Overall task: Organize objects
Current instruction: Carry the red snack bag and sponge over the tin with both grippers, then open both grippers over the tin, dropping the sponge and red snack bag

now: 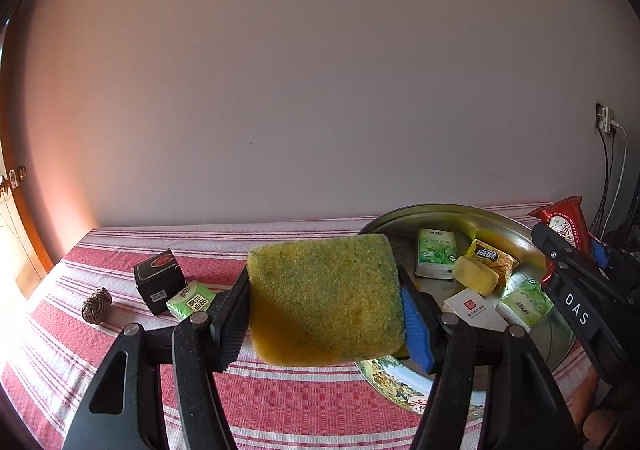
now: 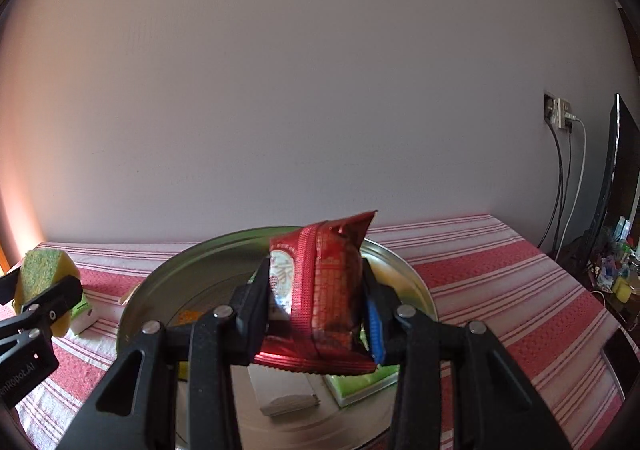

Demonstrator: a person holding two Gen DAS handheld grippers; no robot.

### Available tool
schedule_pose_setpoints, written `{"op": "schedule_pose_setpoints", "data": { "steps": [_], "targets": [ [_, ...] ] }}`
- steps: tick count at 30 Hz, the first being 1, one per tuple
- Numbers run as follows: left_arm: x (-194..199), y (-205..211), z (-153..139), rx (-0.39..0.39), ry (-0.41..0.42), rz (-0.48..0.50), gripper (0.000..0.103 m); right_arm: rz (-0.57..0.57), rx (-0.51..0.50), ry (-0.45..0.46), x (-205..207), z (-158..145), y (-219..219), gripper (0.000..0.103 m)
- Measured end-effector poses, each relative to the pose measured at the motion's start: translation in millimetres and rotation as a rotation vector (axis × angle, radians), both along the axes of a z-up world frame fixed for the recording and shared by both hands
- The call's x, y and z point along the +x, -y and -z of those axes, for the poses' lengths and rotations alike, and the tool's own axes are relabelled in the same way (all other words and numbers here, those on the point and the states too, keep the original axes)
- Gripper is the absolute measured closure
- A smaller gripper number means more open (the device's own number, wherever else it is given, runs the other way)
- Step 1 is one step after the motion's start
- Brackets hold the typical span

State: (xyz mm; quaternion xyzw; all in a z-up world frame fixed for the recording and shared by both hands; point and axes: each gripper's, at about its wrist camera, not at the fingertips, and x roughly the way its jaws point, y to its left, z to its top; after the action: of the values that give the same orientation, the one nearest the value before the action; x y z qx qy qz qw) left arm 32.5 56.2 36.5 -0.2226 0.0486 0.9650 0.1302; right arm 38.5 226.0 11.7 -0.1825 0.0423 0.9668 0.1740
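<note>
My left gripper (image 1: 324, 300) is shut on a yellow-green sponge (image 1: 324, 298) and holds it above the striped cloth, left of the round metal tray (image 1: 432, 214). My right gripper (image 2: 316, 304) is shut on a red snack packet (image 2: 324, 290) and holds it above the metal tray (image 2: 160, 282). The tray holds green tissue packs (image 1: 436, 258), a yellow soap bar (image 1: 476, 276), a yellow packet (image 1: 490, 256) and a white box (image 1: 472, 308). The right gripper with the red packet (image 1: 566, 224) shows at the right of the left wrist view. The left gripper's sponge (image 2: 40, 274) shows at the left of the right wrist view.
On the red-striped cloth (image 1: 280, 402), left of the tray, lie a black box (image 1: 158, 280), a small green tissue pack (image 1: 192, 300) and a rope knot ball (image 1: 97, 305). A plain wall stands behind the table. A wall socket with cables (image 2: 560, 116) and a dark screen (image 2: 622, 170) are on the right.
</note>
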Motion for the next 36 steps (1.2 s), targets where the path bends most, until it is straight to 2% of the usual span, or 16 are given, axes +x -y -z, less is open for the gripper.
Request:
{"op": "schedule_pose_setpoints", "data": {
  "steps": [12,19,26,29,30,31,33,35,36],
  "targets": [
    [-16,-59,9,0.01,0.055,0.099,0.036,0.092,0.026,0.044,-8,0,-45,0.063],
    [-25,-81,21,-0.015,0.099,0.113,0.036,0.071,0.024,0.144,-24,15,-59,0.063],
    [-34,-87,33,-0.042,0.138,0.095,0.036,0.034,0.006,0.199,-31,23,-59,0.063],
    [-34,-90,35,-0.075,0.146,0.122,0.034,0.017,-0.002,0.202,-32,25,-59,0.055],
    [-34,-90,34,-0.083,0.143,0.124,0.034,0.004,-0.016,0.195,-31,24,-60,0.041],
    [-34,-88,32,-0.08,0.136,0.117,0.029,-0.005,-0.025,0.175,-28,22,-60,0.033],
    [-35,-75,26,-0.05,0.118,0.113,0.019,0.025,0.001,0.114,-19,16,-60,0.025],
    [-33,-65,21,-0.013,0.093,0.096,0.003,0.046,0.01,0.044,-9,8,-61,0.011],
    [-32,-57,18,0.006,0.078,0.078,0.002,0.057,0.002,0.006,-5,4,-63,0.004]
  ]
}}
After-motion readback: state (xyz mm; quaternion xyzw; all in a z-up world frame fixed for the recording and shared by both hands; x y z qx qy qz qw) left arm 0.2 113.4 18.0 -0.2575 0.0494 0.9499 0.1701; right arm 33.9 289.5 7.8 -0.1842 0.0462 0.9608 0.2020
